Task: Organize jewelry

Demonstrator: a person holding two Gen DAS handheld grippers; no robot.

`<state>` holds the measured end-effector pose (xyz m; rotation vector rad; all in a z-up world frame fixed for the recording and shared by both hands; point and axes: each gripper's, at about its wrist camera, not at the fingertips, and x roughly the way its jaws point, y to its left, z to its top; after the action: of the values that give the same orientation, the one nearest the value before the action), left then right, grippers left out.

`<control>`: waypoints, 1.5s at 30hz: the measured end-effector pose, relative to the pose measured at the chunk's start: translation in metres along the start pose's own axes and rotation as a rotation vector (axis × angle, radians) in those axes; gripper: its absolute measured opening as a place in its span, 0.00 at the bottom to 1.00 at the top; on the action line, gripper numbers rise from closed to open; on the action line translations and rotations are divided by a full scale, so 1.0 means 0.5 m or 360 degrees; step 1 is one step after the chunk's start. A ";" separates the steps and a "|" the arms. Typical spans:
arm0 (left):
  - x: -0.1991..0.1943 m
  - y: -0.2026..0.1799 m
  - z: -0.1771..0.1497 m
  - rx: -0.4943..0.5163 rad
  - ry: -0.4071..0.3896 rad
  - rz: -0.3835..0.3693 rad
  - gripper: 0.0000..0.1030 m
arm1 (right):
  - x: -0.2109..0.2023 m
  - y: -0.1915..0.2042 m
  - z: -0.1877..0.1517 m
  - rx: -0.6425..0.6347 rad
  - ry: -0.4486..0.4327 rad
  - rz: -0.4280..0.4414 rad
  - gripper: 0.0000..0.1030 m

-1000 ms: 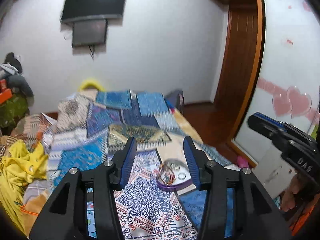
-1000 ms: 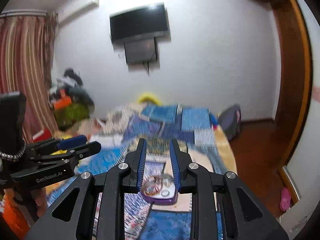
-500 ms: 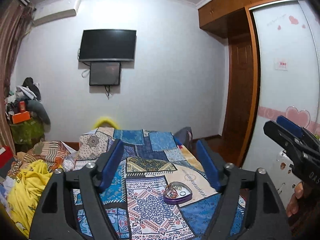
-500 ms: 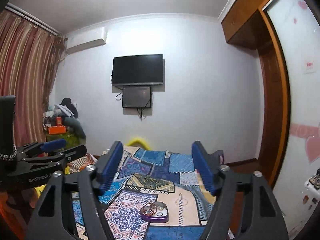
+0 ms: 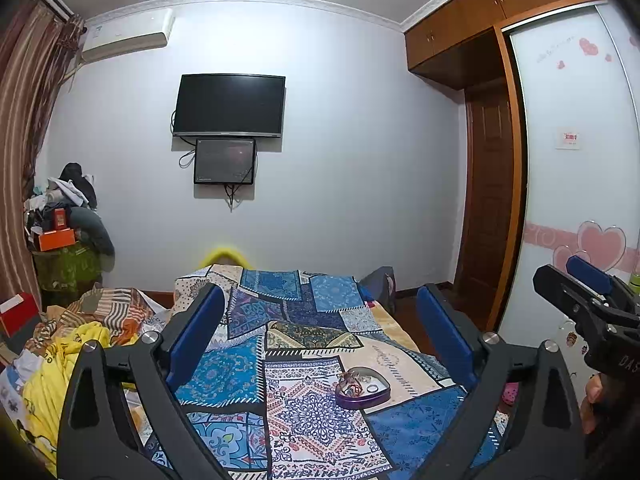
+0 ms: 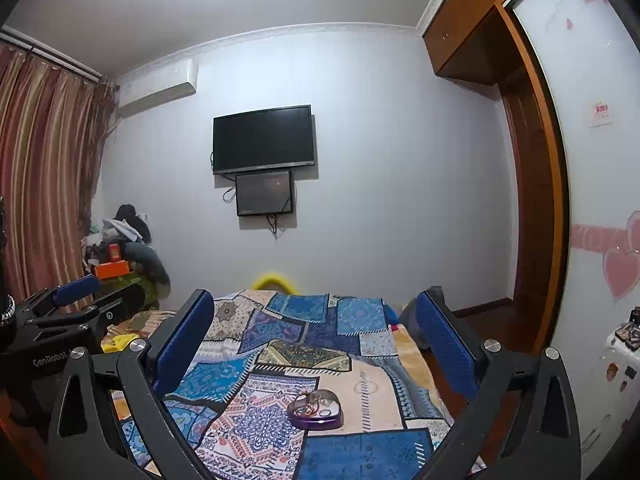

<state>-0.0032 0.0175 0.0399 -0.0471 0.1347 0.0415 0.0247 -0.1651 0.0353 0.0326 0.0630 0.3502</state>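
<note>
A purple heart-shaped tin [image 5: 362,389] with rings and tangled jewelry inside lies on the patchwork bedspread [image 5: 304,344]; it also shows in the right wrist view [image 6: 316,409]. My left gripper [image 5: 320,336] is wide open and empty, held well above and back from the tin. My right gripper [image 6: 312,336] is wide open and empty too, also raised away from the tin. The right gripper shows at the right edge of the left wrist view [image 5: 588,300]. The left gripper shows at the left edge of the right wrist view [image 6: 80,312].
A heap of yellow and striped clothes [image 5: 68,352] lies at the bed's left. A TV [image 5: 230,106] hangs on the far wall. A wardrobe with heart stickers [image 5: 580,200] and a wooden door [image 5: 488,208] stand on the right. A cluttered stand [image 5: 64,240] is by the curtain.
Both grippers have pulled up and back from the tin, which now looks smaller and farther. Both have opened from a narrow gap to wide open.
</note>
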 end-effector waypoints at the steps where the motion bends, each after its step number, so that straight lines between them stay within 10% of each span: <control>1: -0.003 -0.001 0.000 0.0000 0.0000 0.0002 0.94 | 0.000 0.000 -0.001 -0.0002 0.0003 0.0002 0.97; 45: 0.013 0.000 -0.001 0.0003 0.0070 -0.0074 0.96 | 0.001 -0.007 -0.001 0.0001 0.0079 0.0012 0.97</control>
<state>0.0034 0.0178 0.0386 -0.0492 0.1778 -0.0062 0.0260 -0.1682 0.0347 0.0249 0.1122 0.3583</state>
